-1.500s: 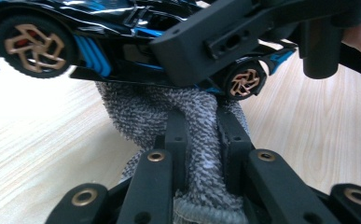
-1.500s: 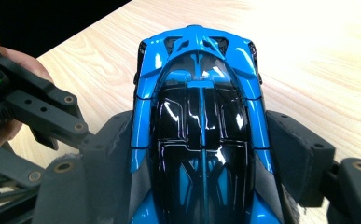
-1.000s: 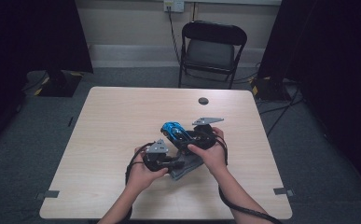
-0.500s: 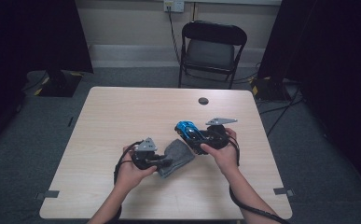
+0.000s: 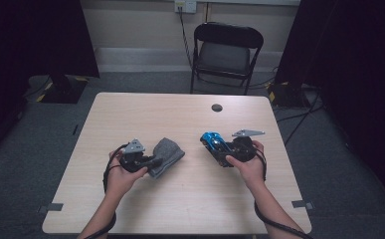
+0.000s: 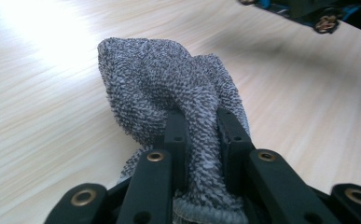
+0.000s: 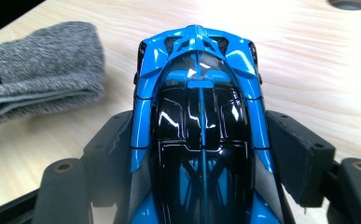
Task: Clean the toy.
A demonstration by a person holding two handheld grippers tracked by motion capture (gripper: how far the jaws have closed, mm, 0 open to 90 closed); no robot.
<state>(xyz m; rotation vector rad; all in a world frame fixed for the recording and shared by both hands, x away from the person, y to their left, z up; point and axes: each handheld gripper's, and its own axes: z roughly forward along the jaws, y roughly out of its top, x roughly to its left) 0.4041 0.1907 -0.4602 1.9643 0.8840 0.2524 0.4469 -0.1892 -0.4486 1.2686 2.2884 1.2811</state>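
On the pale wood-grain worktop (image 5: 190, 199), the person's two hands sit well apart, each carrying a set of black two-jaw tongs.

The left tongs (image 5: 152, 160) are clamped tight on a grey knitted terry-cloth sock (image 5: 166, 155). In the left gripper view the two jaws pinch a fold of the sock (image 6: 169, 93) between them, with the fabric bunched and squeezed in the narrow gap and the free end rising ahead of the tips. In the high view the sock juts out from the tongs toward the middle of the worktop, left of centre; whether it rests on the surface or hangs just above it cannot be told.

The right tongs (image 5: 219, 148) stand wide and grip a glossy blue and black toy sports car (image 5: 212, 142) by its flanks. In the right gripper view the padded jaws press on either side of the car's body (image 7: 201, 121), its nose pointing away from the hand. In the high view the car sits right of centre, held above or at the surface; which one is not clear.

The sock shows at the left edge of the right gripper view (image 7: 38, 70), near the car but apart from it. A small round dark grommet (image 5: 217, 107) sits in the worktop toward the far edge, and a black folding metal chair (image 5: 226, 52) stands beyond it.
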